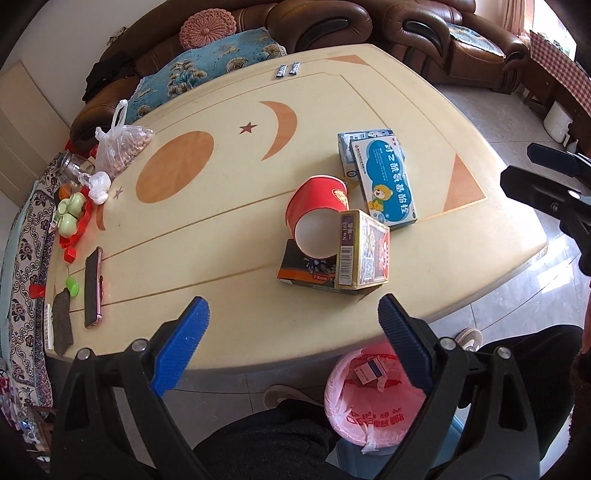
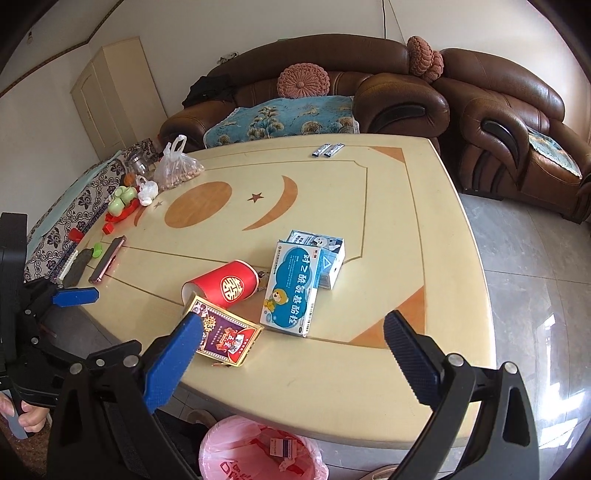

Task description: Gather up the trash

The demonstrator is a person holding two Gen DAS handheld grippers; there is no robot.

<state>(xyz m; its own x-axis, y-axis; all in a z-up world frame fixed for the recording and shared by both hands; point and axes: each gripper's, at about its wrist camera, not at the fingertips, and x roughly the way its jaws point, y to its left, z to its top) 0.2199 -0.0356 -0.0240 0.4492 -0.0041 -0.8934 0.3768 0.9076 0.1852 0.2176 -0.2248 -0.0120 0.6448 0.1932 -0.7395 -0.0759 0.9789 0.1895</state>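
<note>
Both grippers, left gripper (image 1: pixel 291 325) and right gripper (image 2: pixel 291 343), have jaws wide open, empty. Red paper cup (image 1: pixel 317 214) (light, crushable): pinch gently across the rim.

Two wrist fisheyes, both looking steeply down over the near table edge.

Left wrist view is facing the cream table (image 1: pixel 229 206) from close above, sofa (image 1: pixel 321 22) filling the frame top. Right wrist view is sitting further right, angled leftward. Both are sharing the red cup (image 1: pixel 317 218) (image 2: pixel 221 284), the boxes, and the pink-lined bin (image 1: pixel 373 402) (image 2: pixel 258 450) at bottom.
</note>
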